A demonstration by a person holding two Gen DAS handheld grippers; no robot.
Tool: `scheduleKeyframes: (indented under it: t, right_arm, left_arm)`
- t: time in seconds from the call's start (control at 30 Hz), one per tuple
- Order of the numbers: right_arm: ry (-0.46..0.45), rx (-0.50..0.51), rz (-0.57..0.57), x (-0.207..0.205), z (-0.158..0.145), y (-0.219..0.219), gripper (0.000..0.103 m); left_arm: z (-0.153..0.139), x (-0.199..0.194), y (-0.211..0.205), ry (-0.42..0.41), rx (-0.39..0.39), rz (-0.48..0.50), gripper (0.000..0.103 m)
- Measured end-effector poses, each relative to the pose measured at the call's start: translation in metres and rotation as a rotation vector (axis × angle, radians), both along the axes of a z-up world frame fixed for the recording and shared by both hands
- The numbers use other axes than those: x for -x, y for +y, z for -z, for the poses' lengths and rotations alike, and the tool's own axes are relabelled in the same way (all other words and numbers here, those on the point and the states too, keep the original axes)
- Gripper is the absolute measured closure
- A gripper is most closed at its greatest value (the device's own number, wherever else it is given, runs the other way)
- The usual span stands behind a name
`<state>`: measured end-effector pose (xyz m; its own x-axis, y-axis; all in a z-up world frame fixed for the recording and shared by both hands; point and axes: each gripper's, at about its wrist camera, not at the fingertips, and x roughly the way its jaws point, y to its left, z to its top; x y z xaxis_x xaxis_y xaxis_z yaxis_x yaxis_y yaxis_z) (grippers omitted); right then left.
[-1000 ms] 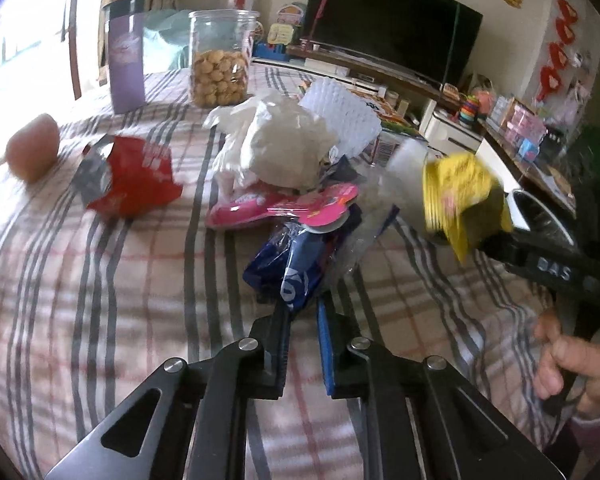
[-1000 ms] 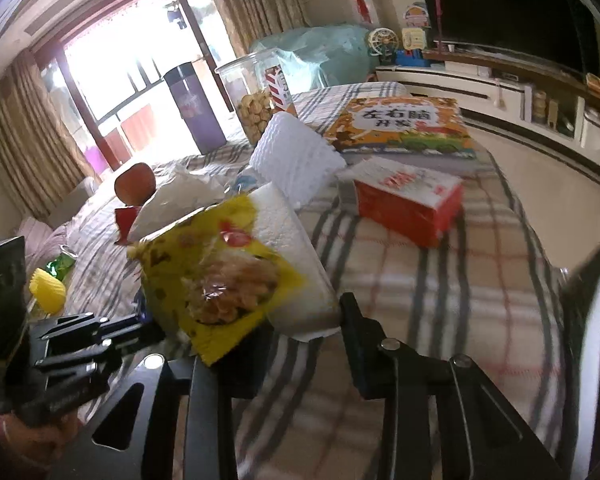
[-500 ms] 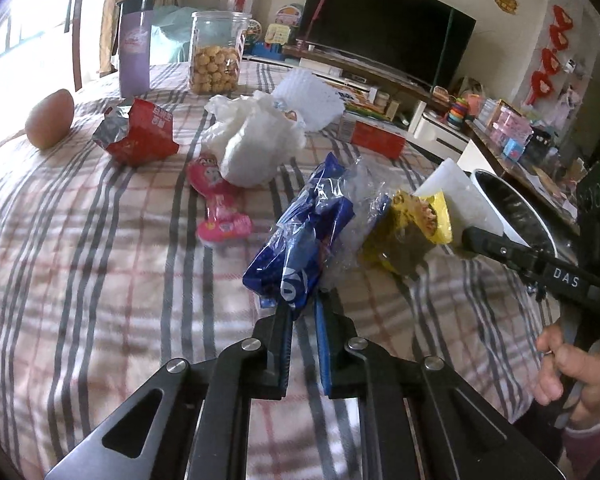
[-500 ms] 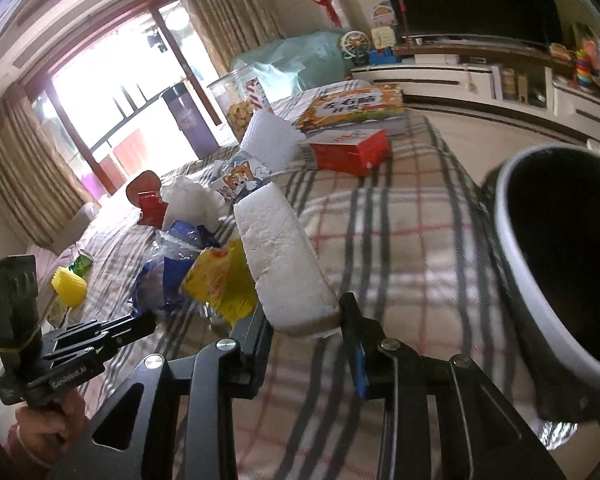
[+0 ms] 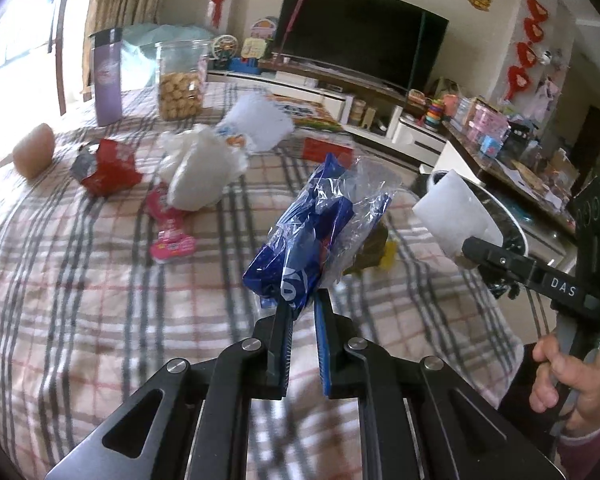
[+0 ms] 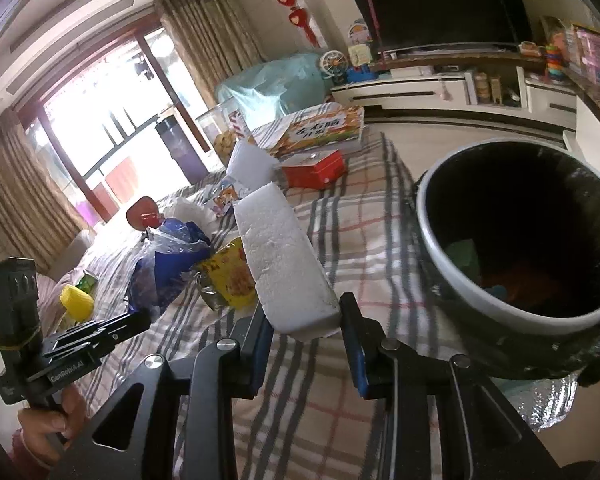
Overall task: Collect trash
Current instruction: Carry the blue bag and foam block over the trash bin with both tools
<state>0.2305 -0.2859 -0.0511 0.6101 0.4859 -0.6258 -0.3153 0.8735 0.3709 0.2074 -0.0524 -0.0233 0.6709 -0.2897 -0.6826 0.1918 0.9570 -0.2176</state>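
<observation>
My left gripper [image 5: 302, 312] is shut on a blue and clear plastic wrapper [image 5: 316, 232] and holds it above the plaid table; the wrapper also shows in the right wrist view [image 6: 172, 264]. My right gripper [image 6: 306, 328] is shut on a white foam block [image 6: 284, 268], also seen in the left wrist view [image 5: 452, 216], held just left of the black trash bin [image 6: 452, 256]. A yellow snack bag [image 6: 232, 280] lies on the table below the foam. A red wrapper [image 5: 108, 168], a white crumpled bag [image 5: 200, 168] and a pink packet [image 5: 172, 236] lie farther off.
A biscuit jar [image 5: 180, 80], a purple tumbler [image 5: 107, 76], a red box [image 6: 316, 168], a picture book [image 6: 320, 130] and a white foam sheet [image 5: 260, 124] sit at the table's far side. An apple [image 5: 34, 150] lies at the left. The bin stands off the table's right edge.
Both grippers lifted and moved right toward the bin. The yellow snack bag dropped from my right gripper onto the table; the foam block stays gripped. The blue wrapper rose off the table.
</observation>
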Motion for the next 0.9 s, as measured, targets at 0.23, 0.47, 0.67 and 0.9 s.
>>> scheduleKeyframes:
  t: [0.23,0.47,0.67,0.9]
  right_arm:
    - [-0.013,-0.009,0.044,0.01,-0.006,-0.024,0.07]
    - [-0.028,-0.014,0.093,0.016,-0.015,-0.05,0.07]
    - [-0.03,-0.006,0.136,0.02,-0.017,-0.069,0.07]
    - [-0.026,0.004,0.18,0.023,-0.017,-0.088,0.07]
  left_arm:
    - [-0.007,-0.006,-0.028,-0.015,-0.004,0.061,0.094]
    - [-0.013,-0.016,-0.057,-0.03,-0.016,0.122,0.094]
    - [-0.011,-0.025,-0.082,-0.026,-0.019,0.161,0.094]
    - [-0.008,-0.038,-0.104,-0.017,-0.03,0.196,0.094]
